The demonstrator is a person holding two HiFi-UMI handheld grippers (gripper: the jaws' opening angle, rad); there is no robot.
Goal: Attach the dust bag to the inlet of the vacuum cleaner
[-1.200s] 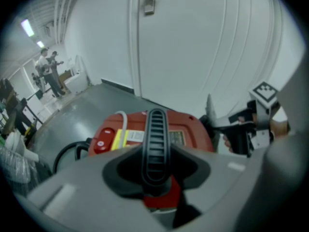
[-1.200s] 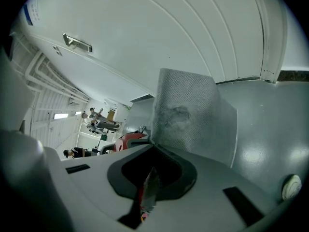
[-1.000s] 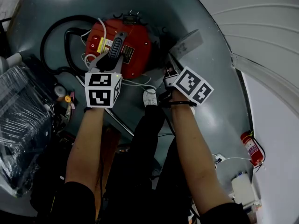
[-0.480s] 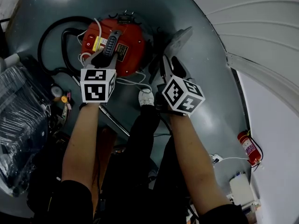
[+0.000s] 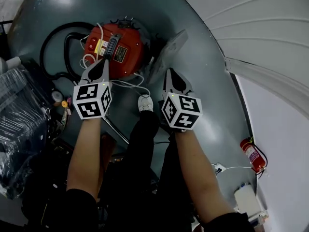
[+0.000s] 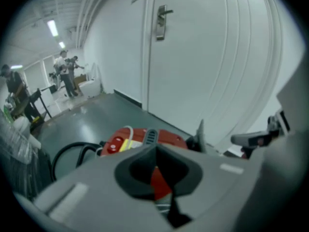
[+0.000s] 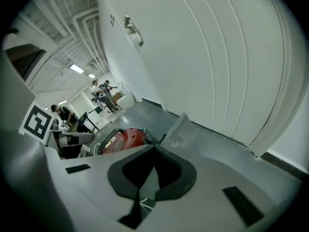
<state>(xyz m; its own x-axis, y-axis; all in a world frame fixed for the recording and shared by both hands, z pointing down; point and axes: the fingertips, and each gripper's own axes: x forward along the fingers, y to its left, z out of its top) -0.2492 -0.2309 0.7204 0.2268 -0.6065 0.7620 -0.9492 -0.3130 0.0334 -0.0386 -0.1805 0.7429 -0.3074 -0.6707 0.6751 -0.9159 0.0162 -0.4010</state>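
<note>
The red vacuum cleaner (image 5: 116,50) stands on the grey floor, with the grey dust bag (image 5: 168,51) sticking out from its right side. My left gripper (image 5: 103,62) hovers over the vacuum's near edge. Its jaws have just closed and are shut on nothing, their tips meeting in the left gripper view (image 6: 155,147) with the vacuum (image 6: 145,138) beyond. My right gripper (image 5: 172,73) hangs just short of the bag. It too has just closed and is shut and empty (image 7: 154,147). The bag (image 7: 181,131) and the vacuum (image 7: 124,138) lie ahead of it.
A black hose (image 5: 52,45) loops left of the vacuum and white cable lies across it. Plastic-wrapped goods (image 5: 19,115) crowd the left. A metal tube (image 5: 115,125) and the person's white shoe (image 5: 144,103) are near. A fire extinguisher (image 5: 250,153) sits right, by the white wall (image 5: 270,37).
Both grippers have drawn back from the vacuum toward the person and risen. The right gripper has rolled, opened wide beside the bag, then shut. The left has come off the vacuum's handle.
</note>
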